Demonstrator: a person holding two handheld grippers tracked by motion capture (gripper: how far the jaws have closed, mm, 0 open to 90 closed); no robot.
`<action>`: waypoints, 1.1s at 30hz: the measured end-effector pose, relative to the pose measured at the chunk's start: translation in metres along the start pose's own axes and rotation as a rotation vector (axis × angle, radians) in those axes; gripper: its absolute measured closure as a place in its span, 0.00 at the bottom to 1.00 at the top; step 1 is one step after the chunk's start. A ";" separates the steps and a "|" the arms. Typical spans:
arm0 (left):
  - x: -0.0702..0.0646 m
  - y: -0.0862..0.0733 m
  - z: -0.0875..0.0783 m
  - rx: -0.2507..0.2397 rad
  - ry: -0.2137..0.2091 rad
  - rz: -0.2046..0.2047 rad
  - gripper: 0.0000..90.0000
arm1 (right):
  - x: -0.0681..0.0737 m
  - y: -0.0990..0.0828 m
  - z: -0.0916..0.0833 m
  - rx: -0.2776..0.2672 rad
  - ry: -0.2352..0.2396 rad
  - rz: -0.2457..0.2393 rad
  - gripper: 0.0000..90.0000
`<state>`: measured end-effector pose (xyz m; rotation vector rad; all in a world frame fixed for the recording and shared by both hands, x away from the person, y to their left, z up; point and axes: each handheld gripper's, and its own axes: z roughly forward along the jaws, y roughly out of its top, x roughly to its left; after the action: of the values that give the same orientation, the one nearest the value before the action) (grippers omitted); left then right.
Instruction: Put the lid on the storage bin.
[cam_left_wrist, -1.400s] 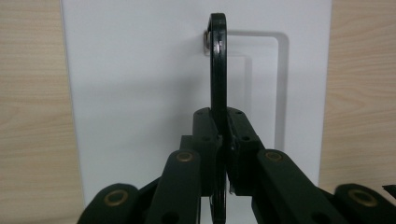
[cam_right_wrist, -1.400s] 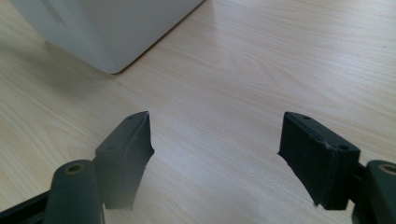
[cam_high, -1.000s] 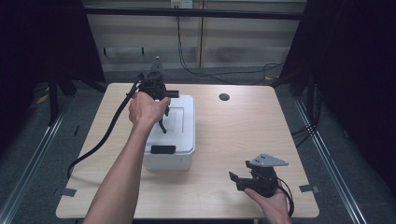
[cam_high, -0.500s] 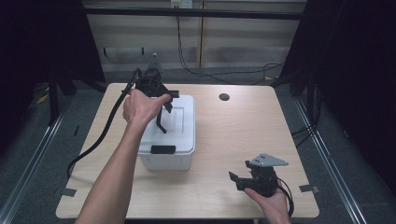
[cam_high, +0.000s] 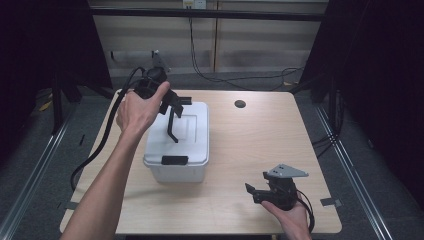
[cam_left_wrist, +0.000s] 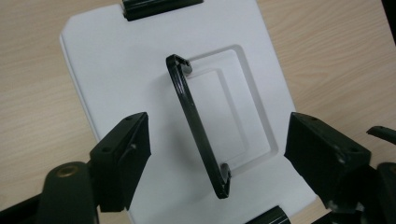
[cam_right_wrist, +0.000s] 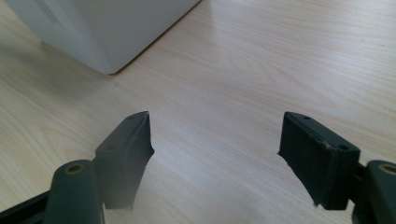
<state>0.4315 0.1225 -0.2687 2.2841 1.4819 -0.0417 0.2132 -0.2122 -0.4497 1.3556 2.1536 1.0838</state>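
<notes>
A white lidded box (cam_high: 192, 145) stands on the left half of the table. Its thin black handle (cam_high: 173, 126) is raised out of the recess in the lid (cam_left_wrist: 116, 70). My left gripper (cam_high: 175, 106) hovers open above the far end of the lid. In the left gripper view the handle (cam_left_wrist: 198, 126) runs between the spread jaws of the left gripper (cam_left_wrist: 217, 140), touching neither. My right gripper (cam_high: 254, 194) is held low near the table's front right, open, with only bare wood between the jaws of the right gripper (cam_right_wrist: 215, 135). The box's corner (cam_right_wrist: 102, 28) lies ahead of it.
Black latches sit at the box's near end (cam_high: 175, 160) and at both ends of the lid (cam_left_wrist: 161, 7). A dark round hole (cam_high: 240, 104) marks the table's (cam_high: 260, 140) far side. A thick cable (cam_high: 100, 145) trails off the left edge.
The left hand and its gripper have drifted slightly toward the far left above the box. The right gripper has stayed where it was.
</notes>
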 end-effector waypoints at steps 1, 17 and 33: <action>0.001 -0.002 -0.002 -0.010 -0.003 0.003 0.23 | 0.000 0.000 0.000 -0.001 -0.001 0.000 0.27; 0.047 -0.042 -0.011 -0.158 0.003 0.062 0.26 | 0.000 0.000 0.001 0.003 -0.005 0.002 0.27; 0.088 -0.089 -0.018 -0.264 -0.021 0.126 0.23 | 0.000 0.001 0.002 0.003 -0.005 0.000 0.27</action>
<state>0.3877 0.2364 -0.3030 2.1491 1.2478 0.1576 0.2149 -0.2111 -0.4507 1.3586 2.1518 1.0767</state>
